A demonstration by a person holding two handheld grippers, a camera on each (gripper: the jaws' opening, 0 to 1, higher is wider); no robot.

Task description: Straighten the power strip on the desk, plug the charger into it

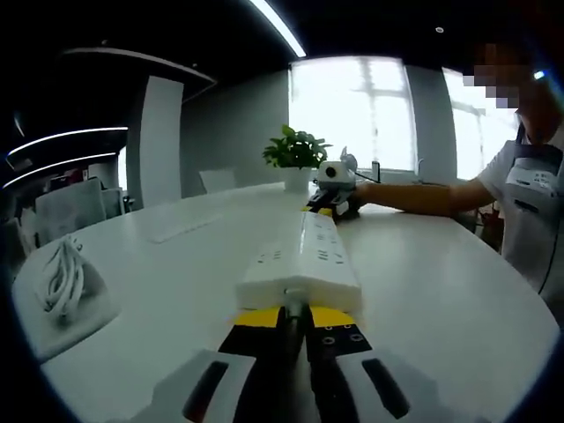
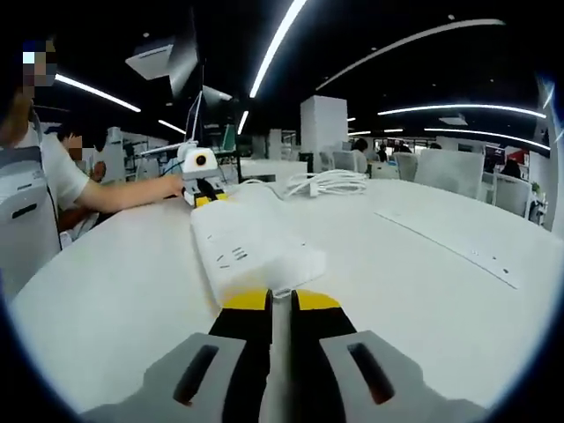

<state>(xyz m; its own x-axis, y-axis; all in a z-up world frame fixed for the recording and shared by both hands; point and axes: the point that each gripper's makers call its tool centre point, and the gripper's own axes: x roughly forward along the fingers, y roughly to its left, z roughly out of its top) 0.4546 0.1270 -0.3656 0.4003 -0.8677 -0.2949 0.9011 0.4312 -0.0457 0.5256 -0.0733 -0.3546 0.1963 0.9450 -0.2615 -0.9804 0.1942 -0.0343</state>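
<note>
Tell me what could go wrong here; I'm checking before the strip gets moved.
Both grippers pinch opposite ends of the power strip: the left gripper and the right gripper. Uneven pulls could twist it or slip it from the fingers. Swinging it might snag the white cable lying beyond it.

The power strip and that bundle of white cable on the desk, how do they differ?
The power strip is a rigid flat bar with rows of sockets; the cable is a soft, looped bundle. The power strip is pinched at each end by the left gripper and right gripper; the cable lies untouched, off to one side. Both are white and rest on the desk.
</note>
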